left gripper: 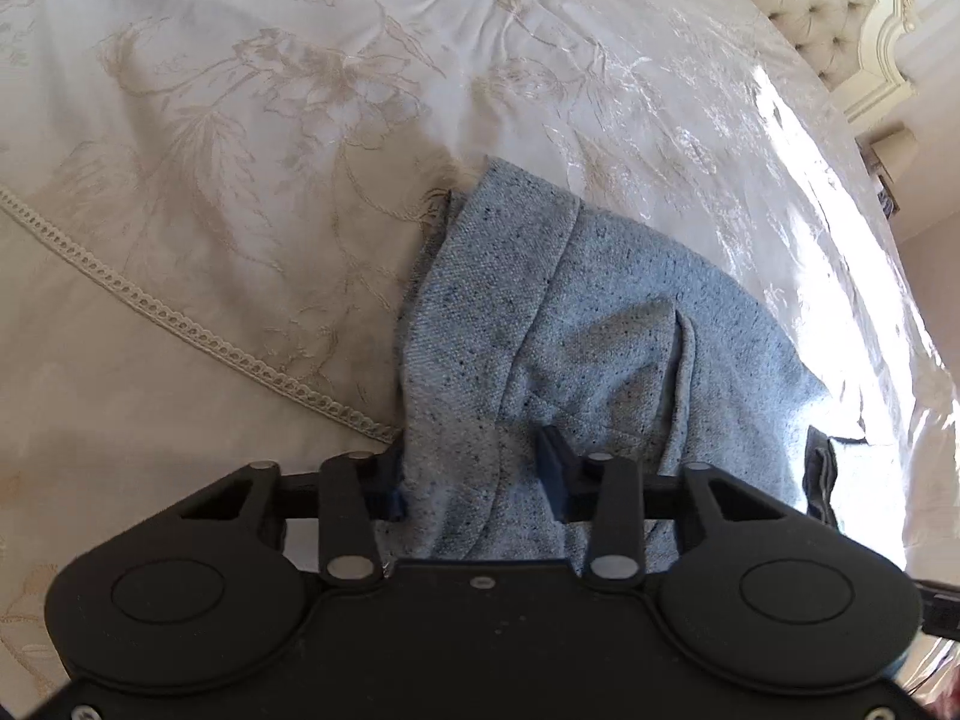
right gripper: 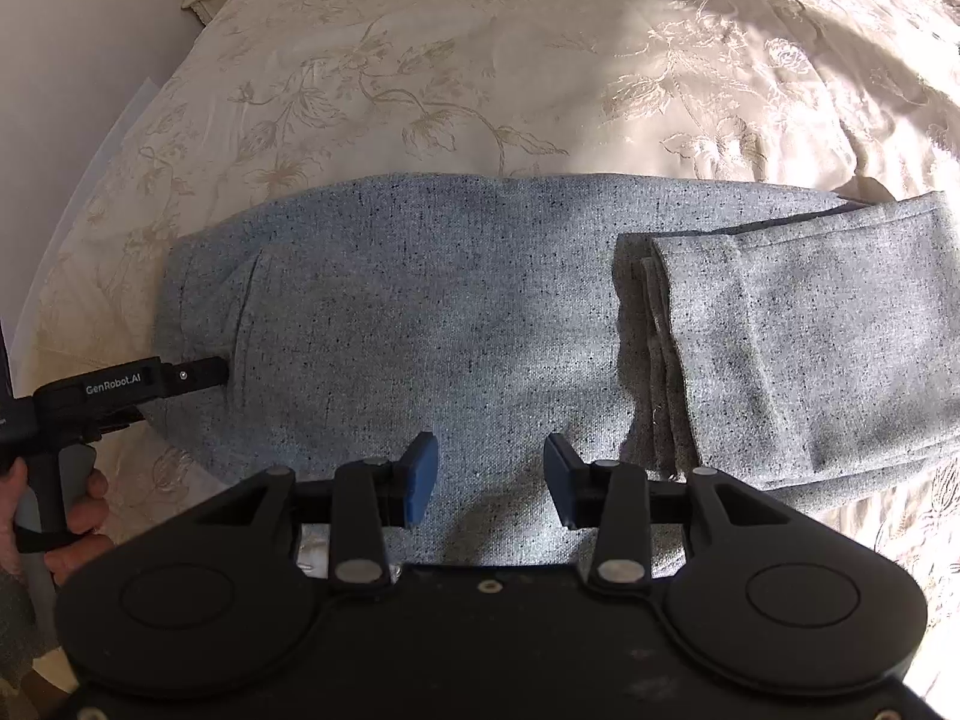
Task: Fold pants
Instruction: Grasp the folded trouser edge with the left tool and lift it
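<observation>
Right wrist view: grey pants (right gripper: 468, 300) lie partly folded on the bedspread (right gripper: 420, 60). Right gripper (right gripper: 489, 480) hovers open, empty. Left gripper (left gripper: 474, 480), open, straddles the waist end. Soft, floppy knit; grip doubled edges.

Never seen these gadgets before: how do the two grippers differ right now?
The left gripper has grey pants fabric bunched between its jaws; the right gripper holds nothing. The left sits at the pants' end, the right over their middle. Both have blue pads and stand open.
</observation>
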